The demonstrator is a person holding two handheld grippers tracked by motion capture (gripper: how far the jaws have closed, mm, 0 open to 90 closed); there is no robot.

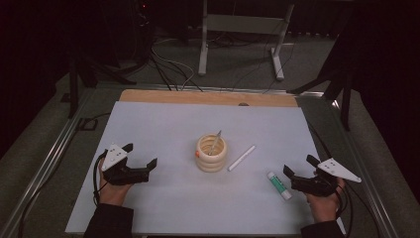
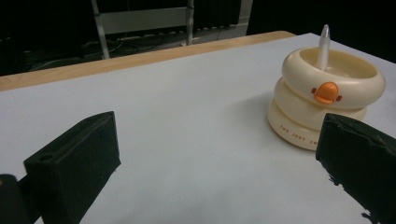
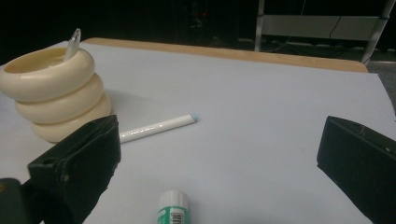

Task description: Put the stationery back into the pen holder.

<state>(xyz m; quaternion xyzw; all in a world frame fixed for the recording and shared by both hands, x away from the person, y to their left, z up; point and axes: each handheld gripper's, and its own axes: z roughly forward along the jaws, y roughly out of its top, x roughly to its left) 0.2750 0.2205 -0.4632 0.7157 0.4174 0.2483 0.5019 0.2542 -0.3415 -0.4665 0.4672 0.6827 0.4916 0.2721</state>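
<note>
A cream ringed pen holder [image 1: 211, 153] [image 2: 324, 100] [image 3: 53, 93] stands at the middle of the white sheet, with a pen [image 1: 215, 141] [image 2: 323, 46] [image 3: 73, 43] standing in it. A white pen [image 1: 241, 158] [image 3: 158, 127] lies flat just right of the holder. A glue stick with a green label [image 1: 279, 185] [image 3: 172, 209] lies further right. My left gripper [image 1: 142, 157] [image 2: 219, 158] rests open to the left of the holder, nothing between its jaws. My right gripper [image 1: 299, 166] [image 3: 219, 161] is open too, just right of the glue stick.
The white sheet [image 1: 163, 124] covers a wooden board [image 1: 208, 97] whose far edge shows. A metal rail [image 1: 44, 163] frames the table. Beyond it stand a table frame's legs [image 1: 202, 39] and cables [image 1: 168, 64] on the floor.
</note>
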